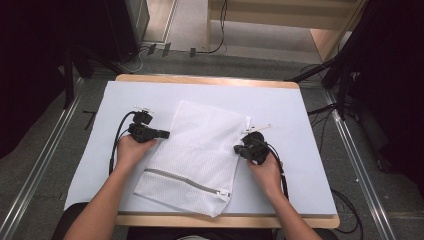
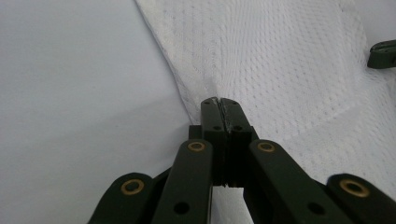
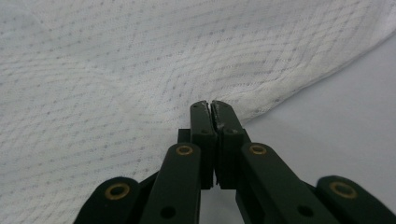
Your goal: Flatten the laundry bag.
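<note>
From the high view, a white mesh laundry bag (image 1: pixel 196 155) lies slanted in the middle of the table (image 1: pixel 305 107), its zipper (image 1: pixel 187 181) near the person, with the left gripper (image 1: pixel 159 134) and right gripper (image 1: pixel 240 148) at its long edges. In the left gripper view, the jaws are pressed together on the bag's edge. In the right gripper view, the same pinch on the opposite edge. The gripping step seems done; next both hands should probably lift together, evenly.
</note>
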Motion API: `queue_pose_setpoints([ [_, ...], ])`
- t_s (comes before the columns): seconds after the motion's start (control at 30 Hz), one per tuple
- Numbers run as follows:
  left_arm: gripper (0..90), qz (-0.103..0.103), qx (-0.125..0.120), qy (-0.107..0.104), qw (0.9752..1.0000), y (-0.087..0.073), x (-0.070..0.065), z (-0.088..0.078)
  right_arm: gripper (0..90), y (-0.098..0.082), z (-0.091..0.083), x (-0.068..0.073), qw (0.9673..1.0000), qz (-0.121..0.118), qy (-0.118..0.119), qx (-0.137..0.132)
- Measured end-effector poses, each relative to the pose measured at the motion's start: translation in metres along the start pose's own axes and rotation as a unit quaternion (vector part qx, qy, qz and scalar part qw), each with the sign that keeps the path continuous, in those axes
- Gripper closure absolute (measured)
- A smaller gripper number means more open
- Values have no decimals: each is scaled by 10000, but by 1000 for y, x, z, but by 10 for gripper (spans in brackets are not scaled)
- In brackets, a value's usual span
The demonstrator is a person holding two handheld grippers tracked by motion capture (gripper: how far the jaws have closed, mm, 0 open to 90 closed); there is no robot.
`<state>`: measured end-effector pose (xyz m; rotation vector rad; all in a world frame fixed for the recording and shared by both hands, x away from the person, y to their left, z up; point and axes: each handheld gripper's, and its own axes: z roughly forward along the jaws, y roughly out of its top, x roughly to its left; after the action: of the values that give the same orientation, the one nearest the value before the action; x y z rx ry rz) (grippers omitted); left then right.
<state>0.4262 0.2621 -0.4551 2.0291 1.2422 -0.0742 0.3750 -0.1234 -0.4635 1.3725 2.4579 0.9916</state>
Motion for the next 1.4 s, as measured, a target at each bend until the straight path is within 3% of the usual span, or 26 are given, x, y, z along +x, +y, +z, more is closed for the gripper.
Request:
queue_pose_setpoints([
  [0.3,900,-145,-185,20,9997,1,2,-2,900,4,0,-12,9999,114,1,-3],
  [0.63,900,-343,-248,140,9990,1,8,-5,900,24,16,-32,9998,159,71,-81],
  [1.03,900,-253,-311,437,9982,8,16,-10,897,62,43,-48,9998,-17,69,-167],
  [1.2,900,-255,-386,330,9984,10,23,-9,888,65,48,-51,9996,21,132,-244],
  [1.27,891,-234,-402,340,9983,10,22,-10,855,65,47,-51,9995,91,159,-244],
  [1.33,850,-207,-423,345,9983,11,21,-11,757,65,47,-50,9995,21,90,-299],
  [1.4,787,-208,-439,354,9982,10,21,-13,725,65,47,-48,9996,-43,90,-274],
])
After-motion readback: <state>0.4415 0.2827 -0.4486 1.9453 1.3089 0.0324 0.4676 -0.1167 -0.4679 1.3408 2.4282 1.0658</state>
